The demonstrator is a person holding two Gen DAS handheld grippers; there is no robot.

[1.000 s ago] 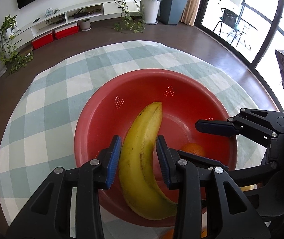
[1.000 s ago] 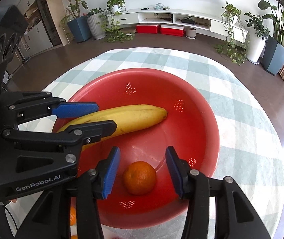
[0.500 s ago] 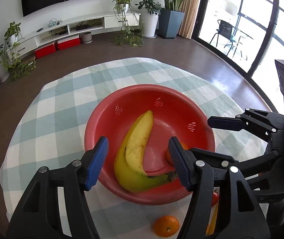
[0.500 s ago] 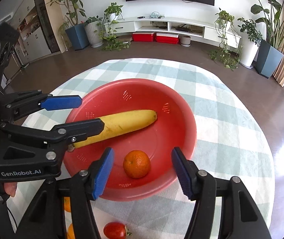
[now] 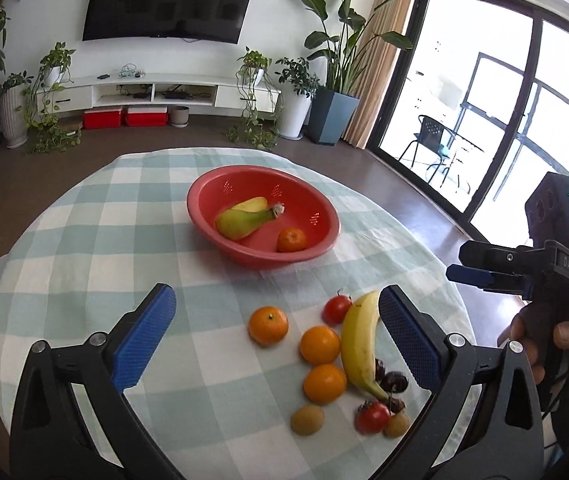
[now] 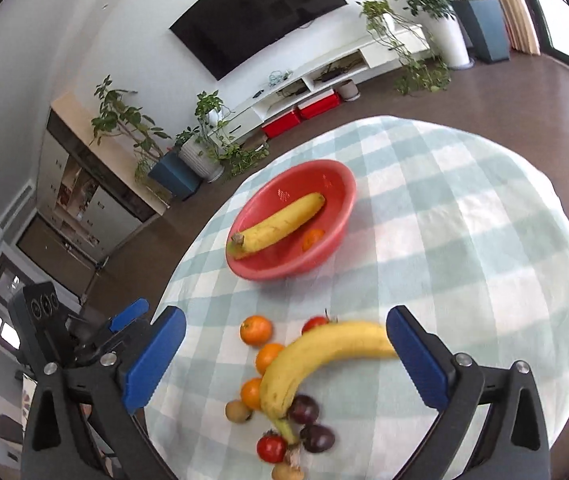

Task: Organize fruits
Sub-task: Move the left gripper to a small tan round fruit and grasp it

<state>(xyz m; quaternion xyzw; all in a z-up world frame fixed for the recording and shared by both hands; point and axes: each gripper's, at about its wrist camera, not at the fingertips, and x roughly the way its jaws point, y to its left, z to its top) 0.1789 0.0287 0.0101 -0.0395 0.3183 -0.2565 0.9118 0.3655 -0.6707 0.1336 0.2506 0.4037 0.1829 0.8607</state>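
A: Since one banana and one orange already lie in the red bowl, I judge this the gap between deliveries; both tongs are empty.

B: Agreed; the left gripper has its jaws opening wide with nothing between the pads, and the right gripper is opening likewise, gripping nothing.

A: The rest of the fruit sits on the checked cloth, well apart from the bowl; a second banana, three oranges beside it, tomatoes, kiwis, dark plums.

B: The next move, I'd guess, calls for each gripper to descend on one piece; the banana lies touching its neighbours, so the pads must straddle it without nudging them.
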